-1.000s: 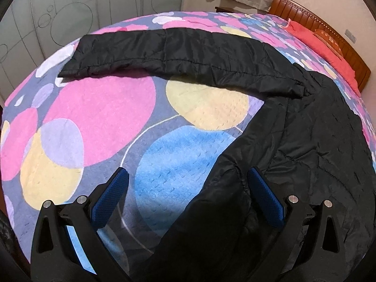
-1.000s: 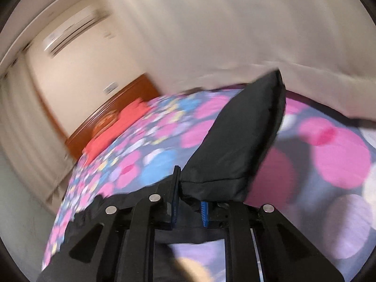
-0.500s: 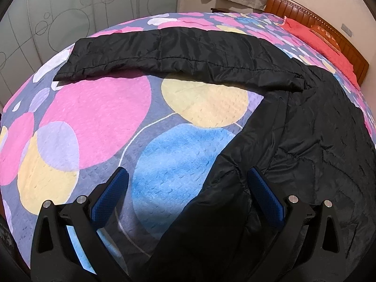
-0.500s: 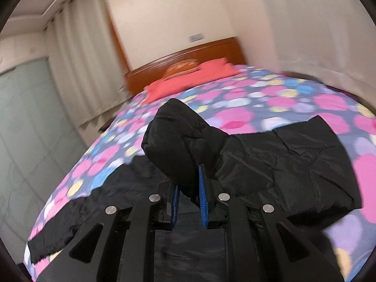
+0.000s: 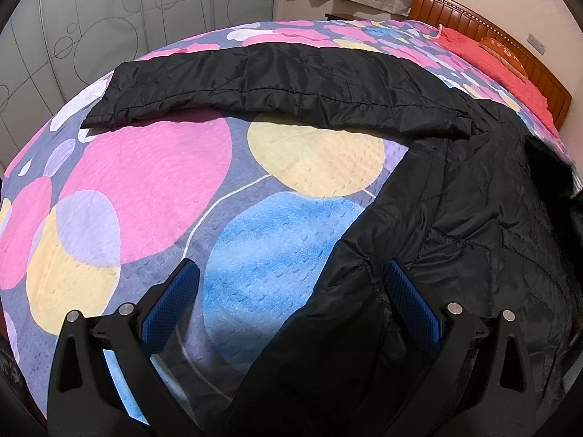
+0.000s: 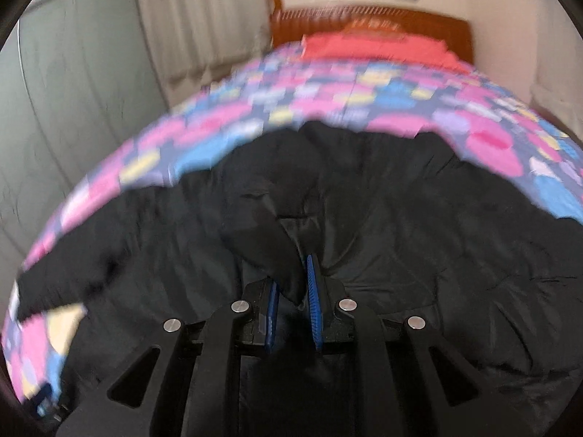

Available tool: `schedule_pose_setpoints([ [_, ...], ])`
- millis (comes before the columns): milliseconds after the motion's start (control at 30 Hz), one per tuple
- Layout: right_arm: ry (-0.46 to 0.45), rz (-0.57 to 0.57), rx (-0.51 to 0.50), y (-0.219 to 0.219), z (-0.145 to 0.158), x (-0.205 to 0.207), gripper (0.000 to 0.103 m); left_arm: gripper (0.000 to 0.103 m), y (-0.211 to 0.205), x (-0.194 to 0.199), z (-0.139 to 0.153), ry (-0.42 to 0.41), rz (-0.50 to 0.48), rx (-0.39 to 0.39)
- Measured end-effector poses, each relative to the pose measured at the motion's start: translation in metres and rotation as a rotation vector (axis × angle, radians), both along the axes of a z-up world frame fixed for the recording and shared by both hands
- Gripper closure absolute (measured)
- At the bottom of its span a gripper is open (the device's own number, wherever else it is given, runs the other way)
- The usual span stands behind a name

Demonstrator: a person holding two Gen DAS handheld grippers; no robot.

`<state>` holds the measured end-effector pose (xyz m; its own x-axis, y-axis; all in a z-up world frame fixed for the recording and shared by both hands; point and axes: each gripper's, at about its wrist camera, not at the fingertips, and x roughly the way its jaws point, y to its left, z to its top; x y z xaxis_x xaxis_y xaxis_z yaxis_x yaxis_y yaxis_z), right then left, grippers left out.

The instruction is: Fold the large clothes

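The black quilted jacket (image 5: 473, 218) lies spread on the bed (image 5: 145, 167), its patterned cover showing at the left of the left wrist view. One sleeve (image 5: 277, 83) stretches flat across the top of that view, its long axis running from about ten o'clock to two o'clock, cuff end at the left. The left gripper (image 5: 291, 291) hangs over the jacket's near side edge with its jaws wide apart; black fabric lies between them toward the right jaw, but nothing is pinched. In the blurred right wrist view, the right gripper (image 6: 291, 291) has its jaws nearly together, clamped on a bunched fold of the jacket (image 6: 400, 236), with the body of the garment spreading ahead toward twelve o'clock and the headboard (image 6: 364, 18) beyond. The outstretched sleeve lies nearer the left gripper, up at twelve o'clock from its jaws, so that hand looks better placed to take it. No brand, label or legible writing shows anywhere.
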<state>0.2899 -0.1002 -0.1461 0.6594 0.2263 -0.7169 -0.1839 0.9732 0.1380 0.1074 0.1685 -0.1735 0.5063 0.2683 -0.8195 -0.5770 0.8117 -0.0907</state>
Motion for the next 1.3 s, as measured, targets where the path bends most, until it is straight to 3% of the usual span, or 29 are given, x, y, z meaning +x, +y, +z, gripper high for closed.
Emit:
schedule_pose_setpoints([
  [67, 0.077, 0.027, -0.040, 0.009, -0.017, 0.006, 0.084, 0.002, 0.000, 0.001, 0.000, 0.001, -0.001, 0.003],
  [167, 0.080, 0.041, -0.066, 0.014, -0.017, 0.003, 0.075, 0.002, 0.000, 0.002, 0.000, 0.003, -0.002, 0.006],
  [233, 0.080, 0.092, -0.029, 0.017, -0.011, -0.002, 0.043, 0.002, 0.000, 0.002, -0.001, 0.004, -0.002, 0.008],
  [267, 0.072, 0.108, -0.019, 0.020, -0.009, -0.006, 0.040, 0.002, 0.000, 0.002, -0.001, 0.004, -0.002, 0.008],
  [367, 0.027, 0.145, -0.002, 0.020, 0.006, -0.023, 0.040, 0.002, 0.000, 0.002, -0.001, 0.004, -0.003, 0.007],
  [467, -0.027, 0.100, 0.053, -0.011, 0.027, -0.038, 0.040, 0.002, 0.000, 0.002, -0.001, 0.004, -0.002, 0.008],
  [567, -0.079, -0.051, 0.084, -0.075, 0.043, -0.039, 0.041, 0.002, 0.000, 0.002, -0.001, 0.004, -0.003, 0.009],
  [633, -0.088, -0.212, 0.067, -0.131, 0.048, -0.029, 0.050, 0.002, 0.000, 0.003, -0.001, 0.004, -0.002, 0.010],
  [733, -0.070, -0.402, 0.048, -0.203, 0.040, -0.011, 0.056, 0.002, 0.001, 0.003, -0.002, 0.005, -0.003, 0.013],
  [833, -0.027, -0.494, -0.009, -0.240, 0.023, 0.003, 0.058, 0.002, 0.001, 0.004, -0.002, 0.008, -0.003, 0.017],
  [967, 0.071, -0.496, -0.075, -0.248, -0.016, 0.018, 0.058, 0.002, 0.000, 0.004, -0.002, 0.011, -0.004, 0.022],
  [1033, 0.067, -0.485, -0.090, -0.247, -0.031, 0.022, 0.058, 0.002, 0.000, 0.005, -0.003, 0.011, -0.004, 0.024],
  [1200, 0.057, -0.507, -0.132, -0.237, -0.017, 0.012, 0.058, 0.002, 0.000, 0.005, -0.003, 0.011, -0.005, 0.023],
  [1300, 0.019, -0.486, -0.078, -0.225, -0.005, 0.000, 0.057, 0.002, -0.001, 0.005, -0.003, 0.012, -0.005, 0.025],
])
